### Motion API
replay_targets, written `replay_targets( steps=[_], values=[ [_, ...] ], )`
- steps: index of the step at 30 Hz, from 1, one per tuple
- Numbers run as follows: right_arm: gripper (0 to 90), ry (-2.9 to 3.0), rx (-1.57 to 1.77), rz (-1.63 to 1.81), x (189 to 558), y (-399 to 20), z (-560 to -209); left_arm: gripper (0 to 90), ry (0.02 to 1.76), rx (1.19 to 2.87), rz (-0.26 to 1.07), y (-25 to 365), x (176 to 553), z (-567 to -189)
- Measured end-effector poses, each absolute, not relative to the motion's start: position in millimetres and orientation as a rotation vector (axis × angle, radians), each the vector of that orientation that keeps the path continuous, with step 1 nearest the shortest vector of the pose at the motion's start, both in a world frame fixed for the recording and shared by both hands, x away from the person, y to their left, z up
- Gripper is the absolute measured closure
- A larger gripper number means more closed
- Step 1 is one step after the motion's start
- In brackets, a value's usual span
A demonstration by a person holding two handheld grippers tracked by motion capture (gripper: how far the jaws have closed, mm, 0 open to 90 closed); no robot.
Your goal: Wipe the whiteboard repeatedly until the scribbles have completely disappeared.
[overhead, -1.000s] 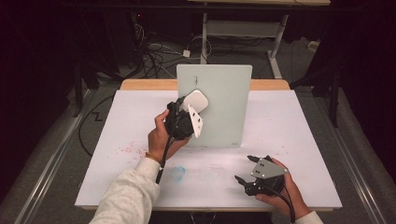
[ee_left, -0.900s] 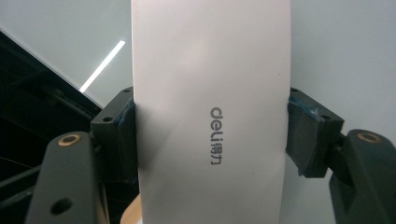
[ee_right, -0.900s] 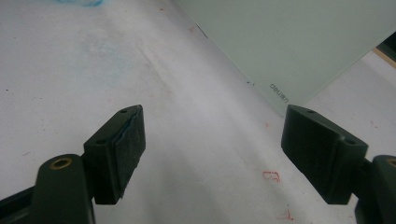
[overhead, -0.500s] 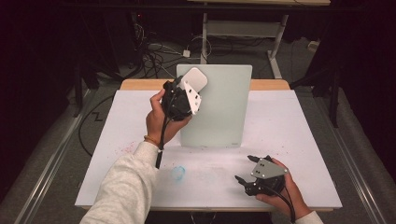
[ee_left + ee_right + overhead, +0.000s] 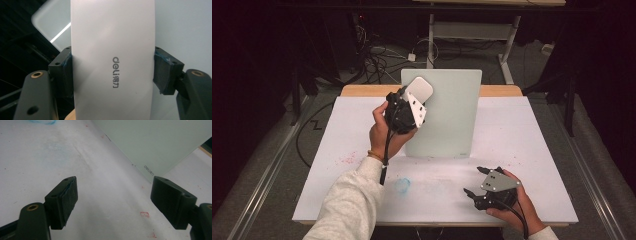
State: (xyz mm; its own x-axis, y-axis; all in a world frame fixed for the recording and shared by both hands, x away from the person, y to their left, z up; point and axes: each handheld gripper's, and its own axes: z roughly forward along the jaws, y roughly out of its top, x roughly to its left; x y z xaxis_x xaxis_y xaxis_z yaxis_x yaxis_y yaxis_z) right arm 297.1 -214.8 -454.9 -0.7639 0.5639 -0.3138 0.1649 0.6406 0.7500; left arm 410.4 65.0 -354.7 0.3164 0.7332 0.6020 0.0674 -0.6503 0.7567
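1. Left tongs (image 5: 417,95) are clamped on a white eraser block (image 5: 112,60), held up against the pale green board's (image 5: 452,120) top-left corner.
2. The board stands upright at the back of the counter (image 5: 537,150).
3. Right tongs (image 5: 477,182) gape wide, empty, low over the counter's front right.

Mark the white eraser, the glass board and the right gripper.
white eraser (image 5: 112,62), left gripper view, its printed face.
glass board (image 5: 452,115), high view, bare middle.
right gripper (image 5: 477,181), high view, between its fingertips.
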Motion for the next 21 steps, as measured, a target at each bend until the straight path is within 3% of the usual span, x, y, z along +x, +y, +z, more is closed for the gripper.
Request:
replay_targets(
  steps=[9, 21],
  values=[
    [22.2, 2.333, 0.572, 0.984, 296.4, -213.5, -455.8, 29.2, 0.704, 1.989, 1.350, 61.4, 401.7, -379.7],
    [22.3, 2.330, 0.569, 0.990, 296.5, -213.6, -455.6, 29.2, 0.736, 1.957, 1.260, 58.6, 417.9, -328.7]
  ],
)
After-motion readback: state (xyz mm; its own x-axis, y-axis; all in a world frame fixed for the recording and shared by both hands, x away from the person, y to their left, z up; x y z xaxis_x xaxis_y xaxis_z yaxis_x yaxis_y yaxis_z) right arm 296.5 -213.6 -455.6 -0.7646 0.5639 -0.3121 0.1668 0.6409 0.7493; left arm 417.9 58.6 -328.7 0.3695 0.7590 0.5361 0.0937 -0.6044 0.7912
